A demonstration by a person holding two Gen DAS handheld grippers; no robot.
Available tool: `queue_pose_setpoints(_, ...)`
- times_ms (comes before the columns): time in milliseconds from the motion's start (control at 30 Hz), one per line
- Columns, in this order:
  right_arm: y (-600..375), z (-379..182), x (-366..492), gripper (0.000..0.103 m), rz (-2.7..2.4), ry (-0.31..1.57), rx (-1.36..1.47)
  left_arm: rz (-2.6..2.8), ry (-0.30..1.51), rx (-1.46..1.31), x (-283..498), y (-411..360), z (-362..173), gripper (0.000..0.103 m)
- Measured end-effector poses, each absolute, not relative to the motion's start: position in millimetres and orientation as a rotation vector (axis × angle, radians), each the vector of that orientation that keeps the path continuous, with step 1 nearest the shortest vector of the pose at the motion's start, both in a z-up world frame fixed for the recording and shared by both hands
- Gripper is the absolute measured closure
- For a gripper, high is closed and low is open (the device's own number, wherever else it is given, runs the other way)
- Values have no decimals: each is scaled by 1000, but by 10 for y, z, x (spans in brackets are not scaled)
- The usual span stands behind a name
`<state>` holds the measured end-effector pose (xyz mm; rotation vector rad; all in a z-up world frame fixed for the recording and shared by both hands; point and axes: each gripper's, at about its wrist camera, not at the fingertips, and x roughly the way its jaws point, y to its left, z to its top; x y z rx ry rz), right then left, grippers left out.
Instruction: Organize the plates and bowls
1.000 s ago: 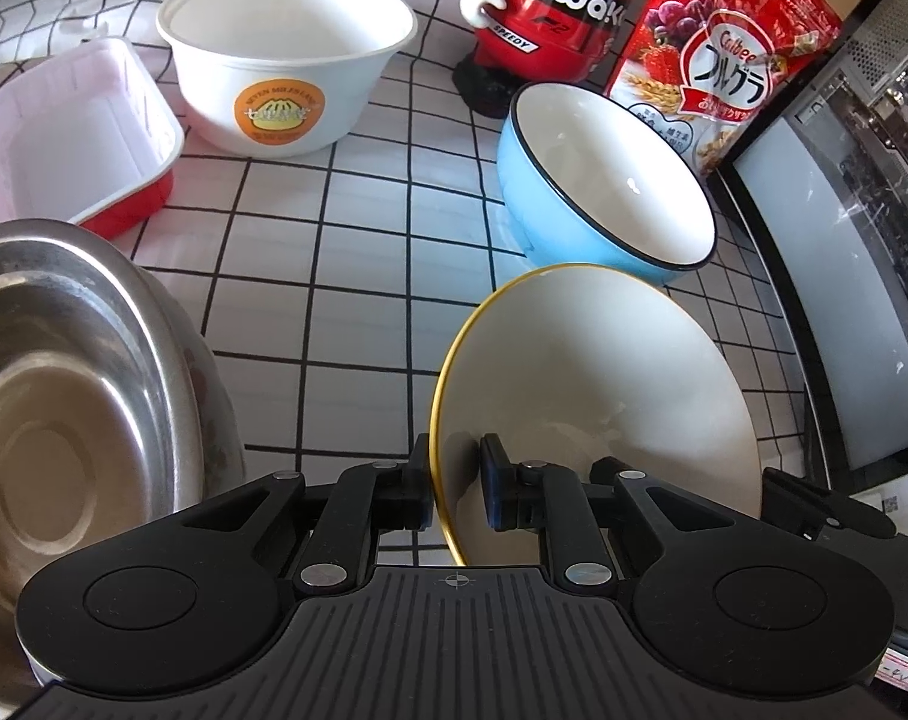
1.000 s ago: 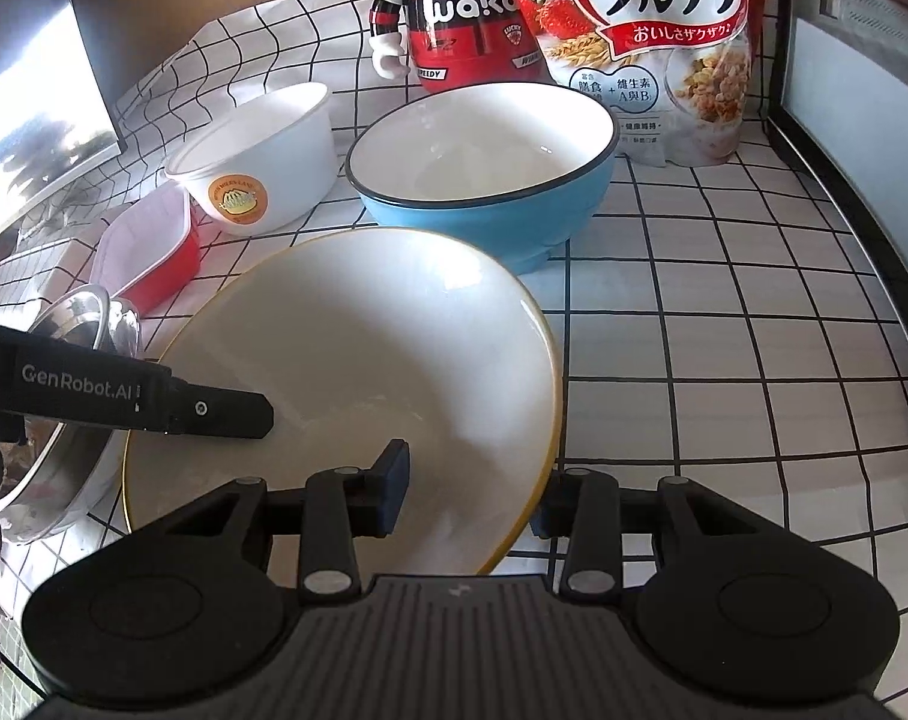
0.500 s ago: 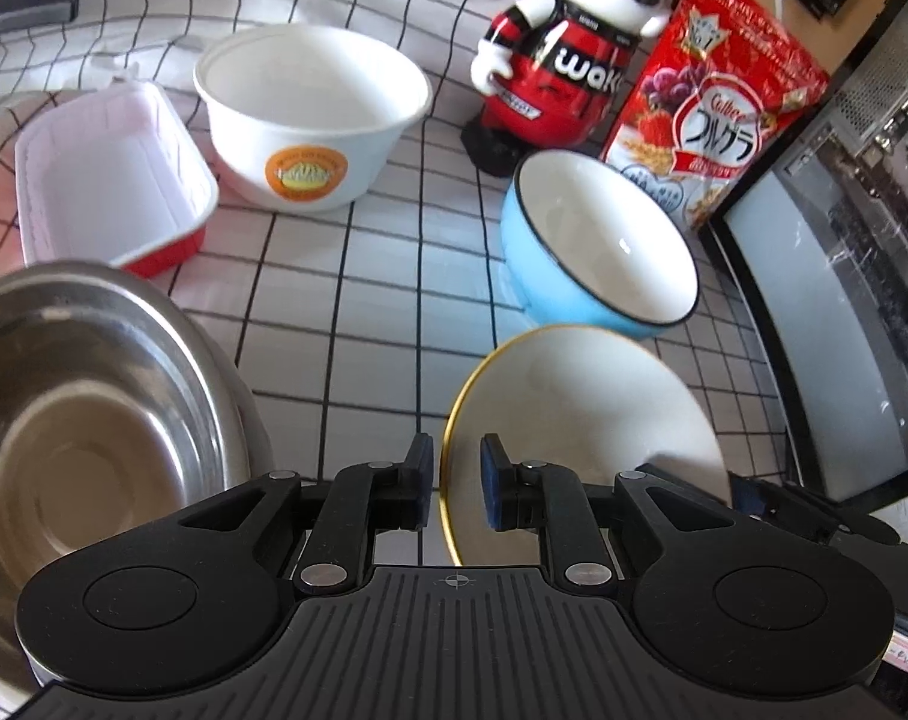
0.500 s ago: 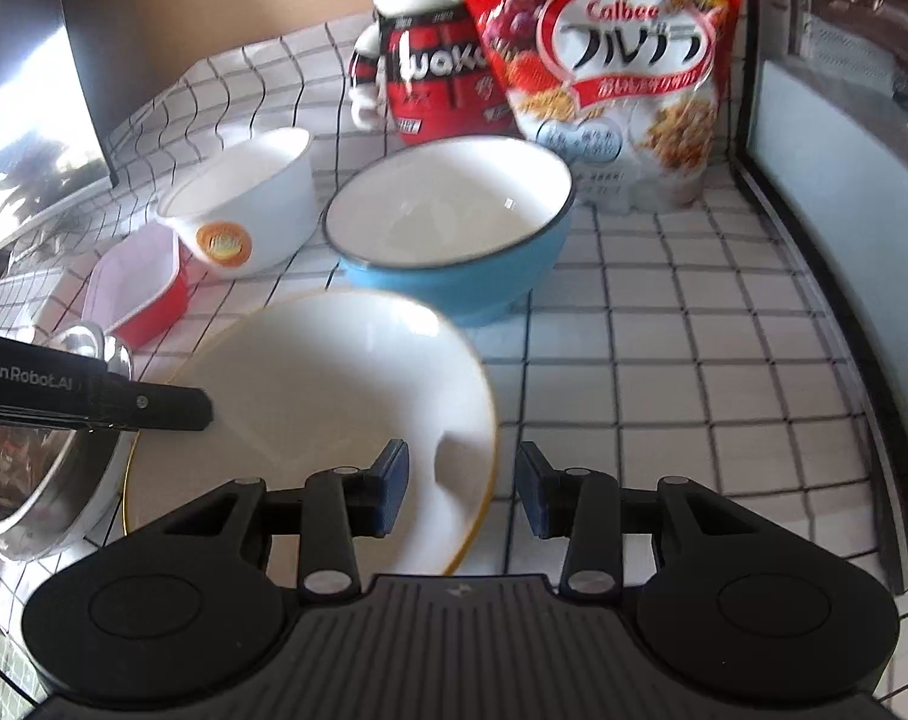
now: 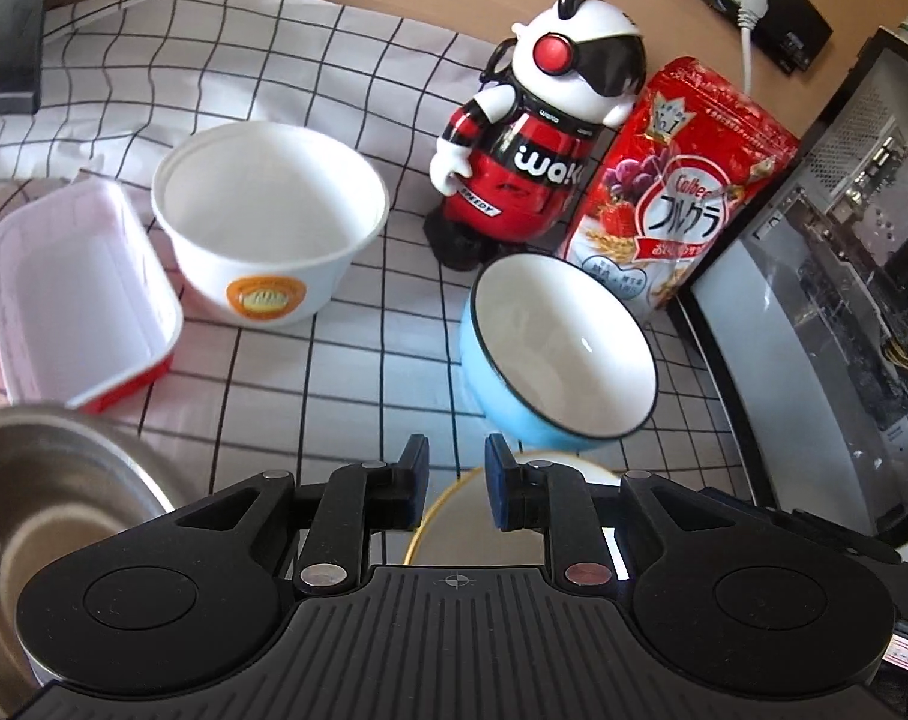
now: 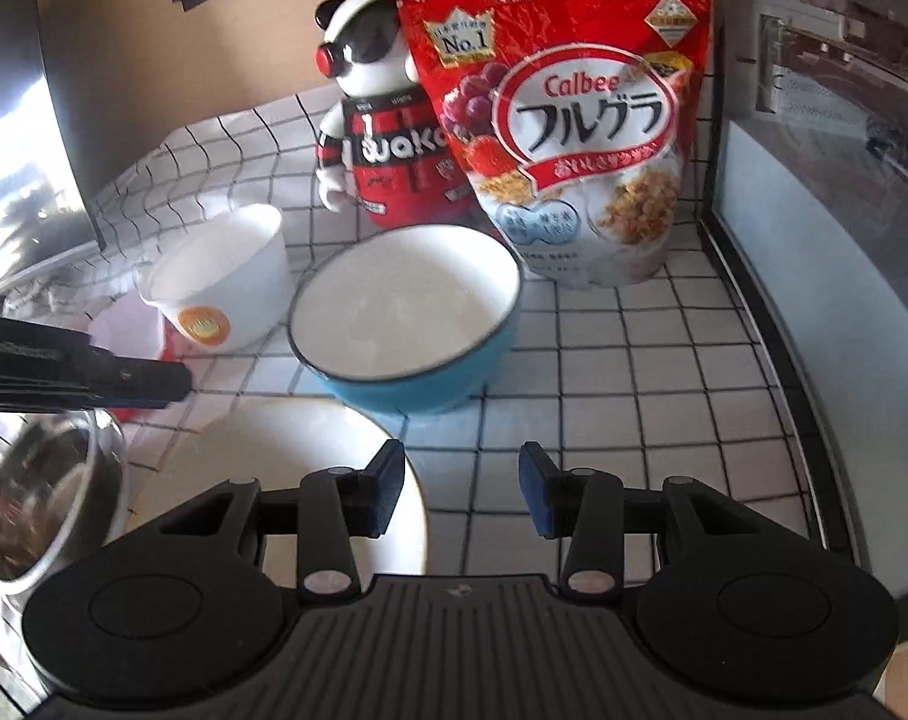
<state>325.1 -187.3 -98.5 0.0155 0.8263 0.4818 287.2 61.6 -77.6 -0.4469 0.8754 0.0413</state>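
A white cloth (image 5: 345,396) printed with a black grid covers the table, softly creased at the back. A steel bowl (image 5: 39,498) looks polished and mirror-bright. A blue bowl (image 5: 559,354) has a glossy glazed finish, white inside. A white plate (image 6: 285,468) with a thin gold edge is smooth and shiny. A white tub (image 5: 267,222) looks like matt paper or foam. A rectangular tray (image 5: 75,294) looks like thin plastic. A cereal bag (image 6: 574,120) is glossy film. A toy figure (image 5: 532,144) is shiny plastic.
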Motion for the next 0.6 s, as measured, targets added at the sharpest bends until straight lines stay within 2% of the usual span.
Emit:
queue_pose_setpoints(233, -1789, -781, 3616, 58, 501, 823, 74, -33, 955, -458, 3369, 636, -676, 81)
queue_pose_setpoints(333, -1740, -751, 3854, 51, 444, 822, 64, -29, 971, -422, 3634, 627, -649, 81)
queue_pose_setpoints(433, -1716, -828, 4120, 46, 399, 847, 79, -17, 1002, -393, 3886, 635, -709, 81)
queue_pose_setpoints(600, -1681, -1165, 4489, 46, 358, 963, 127, 11, 1088, -372, 4258, 632, -1014, 81)
